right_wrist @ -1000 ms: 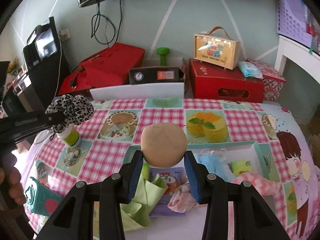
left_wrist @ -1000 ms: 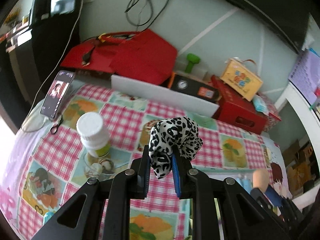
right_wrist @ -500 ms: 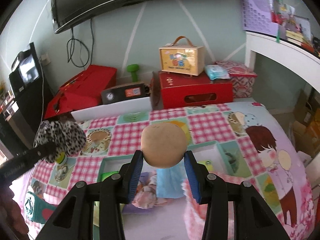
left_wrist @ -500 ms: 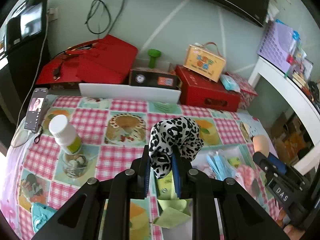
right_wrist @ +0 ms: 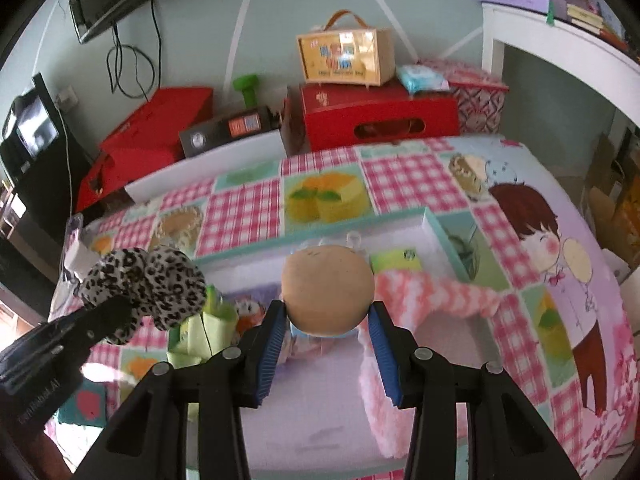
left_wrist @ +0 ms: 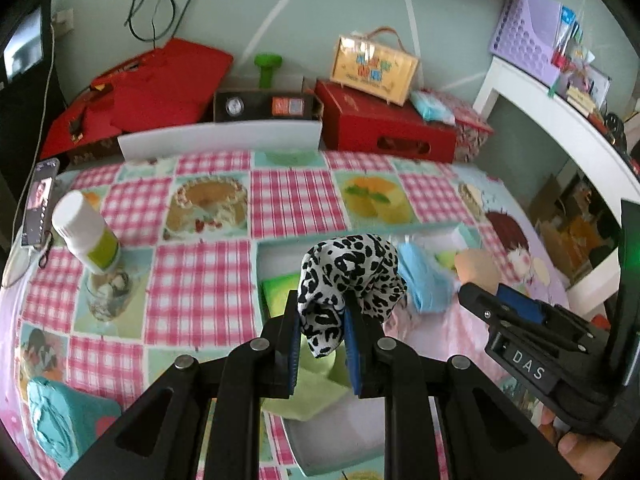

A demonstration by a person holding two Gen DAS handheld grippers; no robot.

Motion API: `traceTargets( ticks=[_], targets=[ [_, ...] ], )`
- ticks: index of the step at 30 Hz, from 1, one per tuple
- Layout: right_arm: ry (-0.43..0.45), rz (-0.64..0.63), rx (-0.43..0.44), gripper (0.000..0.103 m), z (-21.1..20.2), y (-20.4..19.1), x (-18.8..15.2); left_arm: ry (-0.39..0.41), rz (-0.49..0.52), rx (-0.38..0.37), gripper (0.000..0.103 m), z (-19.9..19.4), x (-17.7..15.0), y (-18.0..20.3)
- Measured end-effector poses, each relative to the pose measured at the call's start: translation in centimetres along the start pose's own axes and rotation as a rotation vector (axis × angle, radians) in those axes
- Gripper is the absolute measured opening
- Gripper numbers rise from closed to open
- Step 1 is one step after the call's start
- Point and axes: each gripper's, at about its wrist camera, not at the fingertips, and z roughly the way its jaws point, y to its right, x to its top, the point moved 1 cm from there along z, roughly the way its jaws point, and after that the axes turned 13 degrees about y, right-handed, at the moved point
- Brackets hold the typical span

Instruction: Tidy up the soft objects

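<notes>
My left gripper (left_wrist: 322, 316) is shut on a black-and-white leopard-print scrunchie (left_wrist: 352, 272), held above the teal-rimmed white tray (left_wrist: 360, 232). The scrunchie (right_wrist: 144, 280) and that gripper also show at the left of the right wrist view. My right gripper (right_wrist: 326, 322) is shut on a round tan soft ball (right_wrist: 328, 286), also over the tray (right_wrist: 352, 226). The ball (left_wrist: 478, 266) appears at the right of the left wrist view. In the tray lie a green cloth (left_wrist: 304, 392), blue face masks (left_wrist: 424, 280), a pink checked cloth (right_wrist: 436, 292) and a small green pack (right_wrist: 396, 260).
A white-capped bottle (left_wrist: 86, 238) stands on a glass at the table's left, with a phone (left_wrist: 40, 202) behind it. A teal pouch (left_wrist: 56, 416) lies front left. Red boxes (left_wrist: 384, 128), a black box (left_wrist: 264, 106) and a white board (left_wrist: 220, 140) line the back edge.
Both grippers have moved over the tray and lower. The left one swung right from near the bottle, carrying the scrunchie. The right one carried the ball forward above the masks.
</notes>
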Motion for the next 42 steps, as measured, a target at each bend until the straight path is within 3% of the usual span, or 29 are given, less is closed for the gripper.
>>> traceTargets(
  ticks=[17,30,33,35,37,39,42],
  targets=[
    [-0.138,-0.047,-0.006,0.046,0.9,-0.4,-3.8,-0.131,0.018,-0.012,0.020,1.3,-4.7,1.1],
    [-0.185,-0.064,-0.006,0.046,0.4,-0.3,-6.0,-0.207,0.014,-0.023,0.021,1.1,-8.1,1.3],
    [-0.189,-0.071,-0.003,0.047,0.3,-0.4,-6.2,-0.214,0.008,-0.027,0.026,0.7,-8.4,1.2],
    [-0.187,-0.075,-0.007,0.048,0.1,-0.4,-6.3,-0.212,0.001,-0.028,0.037,0.4,-8.5,1.0],
    [-0.185,-0.077,-0.008,0.053,-0.1,-0.4,-6.3,-0.204,-0.003,-0.028,0.041,0.0,-8.5,0.8],
    [-0.185,-0.083,-0.017,0.060,-0.1,-0.4,-6.4,-0.194,-0.004,-0.024,0.042,-0.3,-8.3,0.7],
    [-0.188,-0.088,-0.027,0.061,-0.1,-0.4,-6.4,-0.185,-0.012,-0.023,0.043,-0.8,-8.1,0.4]
  ],
)
